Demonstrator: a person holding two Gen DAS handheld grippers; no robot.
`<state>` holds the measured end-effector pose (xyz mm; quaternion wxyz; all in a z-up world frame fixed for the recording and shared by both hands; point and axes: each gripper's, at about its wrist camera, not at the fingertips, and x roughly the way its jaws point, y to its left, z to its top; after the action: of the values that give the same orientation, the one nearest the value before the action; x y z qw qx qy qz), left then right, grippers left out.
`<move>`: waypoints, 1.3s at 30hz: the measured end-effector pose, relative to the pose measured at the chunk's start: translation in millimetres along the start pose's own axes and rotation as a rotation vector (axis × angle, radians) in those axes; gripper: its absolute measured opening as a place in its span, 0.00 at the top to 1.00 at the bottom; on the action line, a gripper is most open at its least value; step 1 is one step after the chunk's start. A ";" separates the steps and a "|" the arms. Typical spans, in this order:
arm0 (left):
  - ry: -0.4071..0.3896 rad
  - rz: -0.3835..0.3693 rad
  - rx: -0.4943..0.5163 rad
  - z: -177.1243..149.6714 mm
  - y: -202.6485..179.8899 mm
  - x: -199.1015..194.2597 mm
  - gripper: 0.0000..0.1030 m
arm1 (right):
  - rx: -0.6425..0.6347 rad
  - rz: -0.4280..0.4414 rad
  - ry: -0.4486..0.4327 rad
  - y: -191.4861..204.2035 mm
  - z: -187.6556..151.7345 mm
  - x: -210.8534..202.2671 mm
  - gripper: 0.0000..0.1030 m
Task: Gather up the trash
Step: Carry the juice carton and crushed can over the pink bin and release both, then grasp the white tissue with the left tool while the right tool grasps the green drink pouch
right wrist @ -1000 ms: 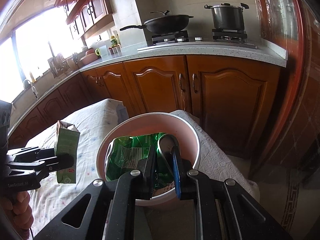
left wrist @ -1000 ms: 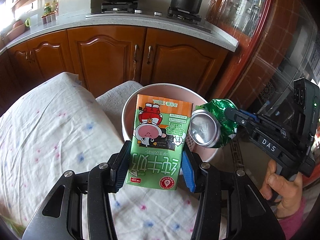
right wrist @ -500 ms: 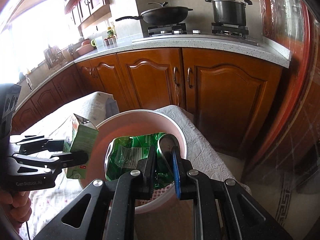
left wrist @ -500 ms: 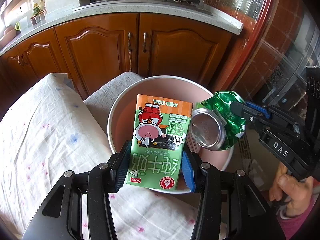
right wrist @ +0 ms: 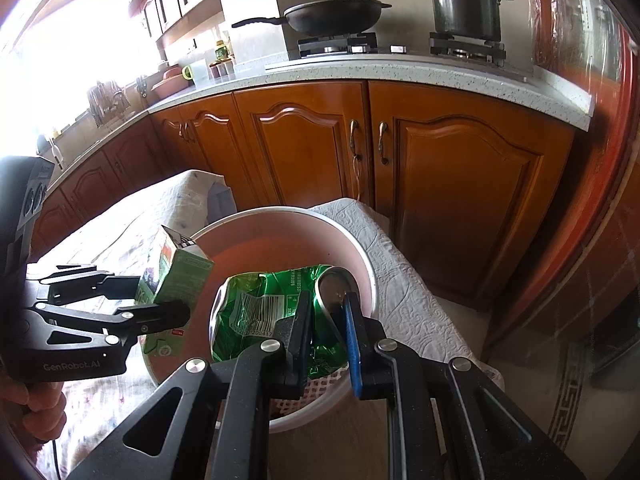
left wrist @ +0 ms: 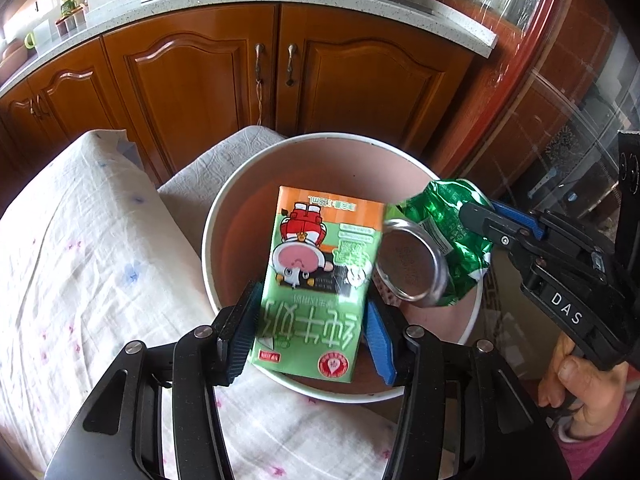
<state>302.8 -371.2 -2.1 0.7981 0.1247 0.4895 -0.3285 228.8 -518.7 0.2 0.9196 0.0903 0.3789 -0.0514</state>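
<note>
A green and orange milk carton (left wrist: 316,264) hangs upside down over the pink bin (left wrist: 320,152) between the jaws of my left gripper (left wrist: 312,296). Those jaws are opening: the left pad still touches the carton, while a thin gap shows at the blue right pad. A crushed green can (left wrist: 436,240) is pinched in my right gripper (left wrist: 480,212), just inside the bin's right rim. In the right wrist view the right gripper (right wrist: 327,298) is shut on the can (right wrist: 260,304) above the bin (right wrist: 280,232). The carton (right wrist: 180,276) leans in the left gripper (right wrist: 160,300) at the left.
The bin stands against a table under a white dotted cloth (left wrist: 80,260). Wooden cabinet doors (left wrist: 192,92) and a stone counter with a wok (right wrist: 332,16) and a pot (right wrist: 464,8) lie behind. A glass door (left wrist: 560,100) is at the right. A hand (left wrist: 580,392) holds the right gripper's handle.
Both grippers have moved forward and down over the bin. The left jaws have spread a little and the carton now sits tilted between them. The can stays pinched.
</note>
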 end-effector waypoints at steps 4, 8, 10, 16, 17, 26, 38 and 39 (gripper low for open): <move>0.005 0.002 -0.009 -1.4 1.0 0.7 0.43 | 0.008 0.007 0.008 -2.3 -0.8 2.4 0.83; -0.010 -0.007 -0.035 -6.0 7.1 -5.2 0.43 | 0.030 0.022 0.005 -5.8 -2.4 0.7 0.79; -0.022 -0.016 -0.052 -10.7 11.7 -10.1 0.43 | 0.041 0.028 -0.001 -6.4 -3.7 -1.6 0.78; -0.080 -0.033 -0.130 -32.8 29.6 -32.1 0.42 | 0.080 0.084 -0.032 -1.1 -11.6 -14.1 0.66; -0.091 -0.028 -0.146 -37.8 33.3 -36.2 0.42 | 0.086 0.099 -0.042 1.4 -14.1 -16.9 0.62; -0.190 0.009 -0.301 -101.7 71.2 -76.1 0.37 | 0.116 0.173 -0.074 34.0 -40.5 -32.3 0.42; -0.270 0.056 -0.427 -174.9 113.9 -127.9 0.34 | 0.059 0.280 -0.049 100.6 -66.0 -40.1 0.34; -0.271 0.062 -0.441 -181.0 118.8 -130.9 0.34 | 0.052 0.290 -0.043 106.1 -68.5 -39.0 0.34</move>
<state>213.1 -134.8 7.7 0.8740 -0.0825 0.4337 -0.2031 171.4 -399.8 -6.5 0.9226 0.1667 0.3407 0.0704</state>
